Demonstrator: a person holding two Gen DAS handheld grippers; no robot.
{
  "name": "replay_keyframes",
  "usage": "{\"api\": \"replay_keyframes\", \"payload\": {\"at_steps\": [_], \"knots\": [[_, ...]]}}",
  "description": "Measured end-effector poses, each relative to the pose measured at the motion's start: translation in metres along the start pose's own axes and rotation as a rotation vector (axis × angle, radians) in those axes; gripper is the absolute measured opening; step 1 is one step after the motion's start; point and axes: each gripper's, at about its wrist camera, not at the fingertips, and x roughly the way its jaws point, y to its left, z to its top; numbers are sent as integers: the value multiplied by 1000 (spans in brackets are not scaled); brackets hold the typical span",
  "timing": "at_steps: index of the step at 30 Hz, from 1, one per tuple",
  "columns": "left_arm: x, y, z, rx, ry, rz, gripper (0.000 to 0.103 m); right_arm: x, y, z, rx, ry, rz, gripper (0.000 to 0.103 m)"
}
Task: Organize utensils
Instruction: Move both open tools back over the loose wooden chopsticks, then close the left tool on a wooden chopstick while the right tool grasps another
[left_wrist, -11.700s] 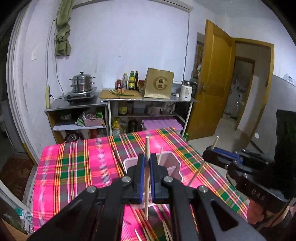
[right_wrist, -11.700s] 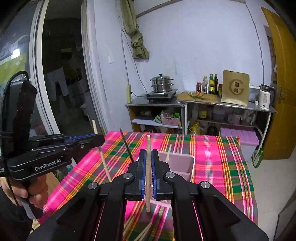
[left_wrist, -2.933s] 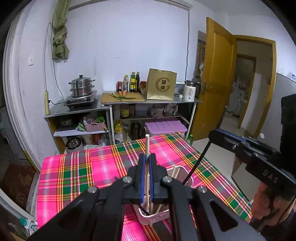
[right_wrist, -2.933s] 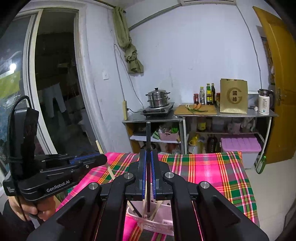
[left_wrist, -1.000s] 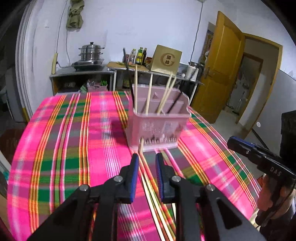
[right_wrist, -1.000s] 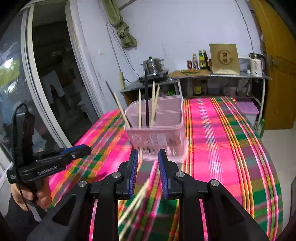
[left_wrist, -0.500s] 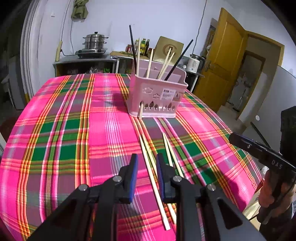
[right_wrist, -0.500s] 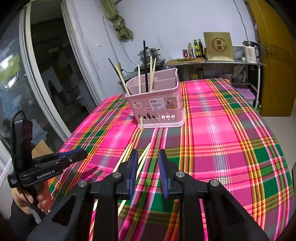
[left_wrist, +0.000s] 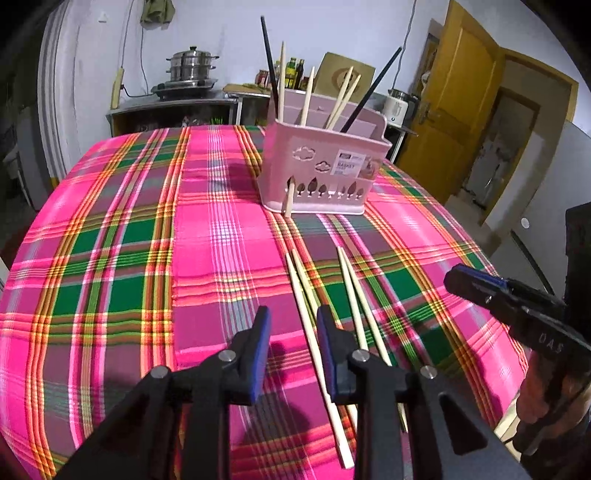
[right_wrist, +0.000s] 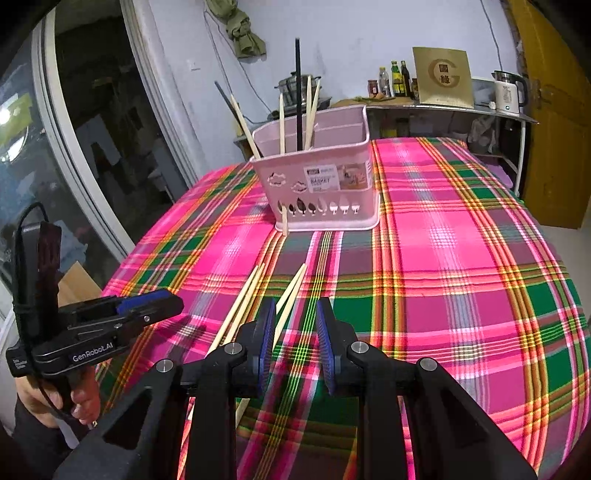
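Now | both tools empty, spread | lowered toward chopsticks (left_wrist: 314, 332) before basket (left_wrist: 321, 173)

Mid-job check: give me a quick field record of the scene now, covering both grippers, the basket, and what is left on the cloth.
left gripper: open, empty, low over the loose chopsticks
right gripper: open, empty
pink basket: upright on the plaid tablecloth
in basket: several wooden chopsticks, two black chopsticks
loose chopsticks: four wooden ones lying flat
stray chopstick: leaning at the basket's front
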Motion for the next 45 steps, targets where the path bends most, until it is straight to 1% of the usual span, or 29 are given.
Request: {"api": "replay_keyframes", "payload": {"at_steps": [3, 12, 18, 23, 32, 38, 40, 45], "knots": [[11, 1, 3, 4, 20, 13, 27, 12, 2, 0, -7, 28, -9, 23], [38, 2, 7, 5, 80, 17, 27, 49, 2, 0, 0, 100, -23, 23], [44, 1, 9, 13, 94, 22, 27, 66, 8, -3, -24, 139, -39, 23], [49, 2, 10, 15, 104, 30, 27, 78, 11, -4, -41, 169, -68, 23], [57, 0, 12, 26, 120, 37, 27, 81, 18, -4, -76, 175, -101, 23], [57, -2, 11, 27, 123, 39, 29, 79, 20, -5, -81, 186, -100, 23], [57, -4, 10, 37, 122, 45, 31, 81, 22, -6, -87, 187, -100, 23], [58, -8, 9, 66, 121, 66, 31, 80, 28, -7, -110, 201, -121, 23]]}}
